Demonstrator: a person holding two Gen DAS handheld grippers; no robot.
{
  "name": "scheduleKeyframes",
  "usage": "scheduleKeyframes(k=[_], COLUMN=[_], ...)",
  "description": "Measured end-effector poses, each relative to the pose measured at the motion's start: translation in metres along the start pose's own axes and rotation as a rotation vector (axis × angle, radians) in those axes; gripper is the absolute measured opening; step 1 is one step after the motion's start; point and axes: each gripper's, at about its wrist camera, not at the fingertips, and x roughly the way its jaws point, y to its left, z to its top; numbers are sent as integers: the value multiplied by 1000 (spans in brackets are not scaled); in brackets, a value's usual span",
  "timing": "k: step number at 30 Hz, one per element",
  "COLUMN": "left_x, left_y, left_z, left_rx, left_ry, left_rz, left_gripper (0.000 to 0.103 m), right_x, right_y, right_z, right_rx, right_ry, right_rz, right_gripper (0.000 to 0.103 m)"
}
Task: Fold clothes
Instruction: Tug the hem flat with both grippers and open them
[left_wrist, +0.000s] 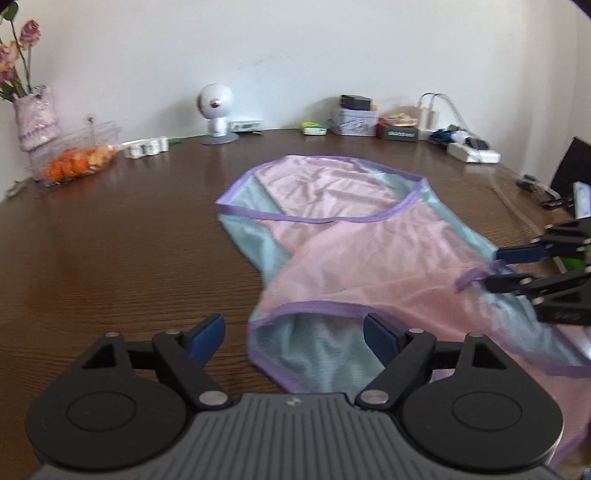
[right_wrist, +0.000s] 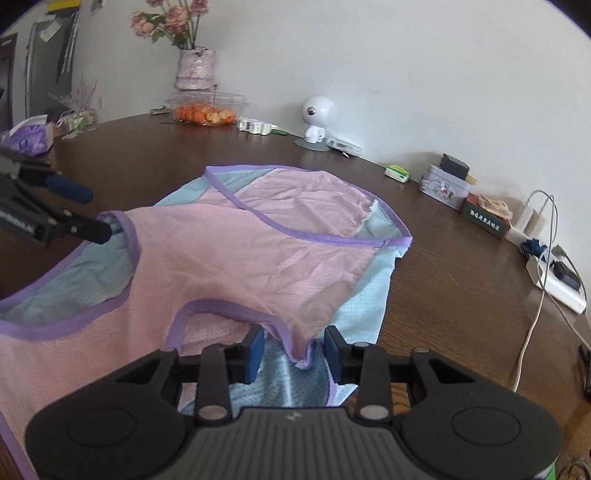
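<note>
1. A pink and light-blue mesh vest (left_wrist: 354, 254) with purple trim lies partly folded over itself on the brown wooden table (left_wrist: 110, 236).
2. The left gripper (left_wrist: 294, 334) hovers at one armhole, its jaws spread wide, holding nothing.
3. The right gripper (right_wrist: 294, 354) has its blue pads either side of a purple-trimmed strap, jaws apart, not clamped.
4. Along the wall stand a white round camera (left_wrist: 216, 110), a vase of flowers (right_wrist: 195, 68) and a tin box (right_wrist: 445, 186).

vase (left_wrist: 37, 118) | orange snacks tub (left_wrist: 79, 162) | white camera (left_wrist: 216, 110) | tin (right_wrist: 445, 190)
</note>
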Motion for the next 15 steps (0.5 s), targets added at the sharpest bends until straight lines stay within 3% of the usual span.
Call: scheduleKeyframes(k=[3,6,12,13,14,15], left_x=[-5,-1,15,16,17,19], left_y=[-16,-23,14,19,23,28], left_z=[6,4,-2,-3,-3,-3], left_rx=[49,142,23,11,-8,-30], left_ry=[-21,-5,61,61,64,70], left_rz=[-61,-27,32,37,38,26], left_gripper=[84,84,80,70,54,46], right_x=[3,-5,-3,1,4,7], right_y=[7,12,11,9,7,3], right_z=[3,5,1,0,-1,0], right_rx=[-65,-123,-124,-111,-98,-67], right_ry=[5,-7,-3,-6,-9,-4], right_rz=[-24,-38,20,26,32,47], right_gripper=[34,35,31,28,26,23])
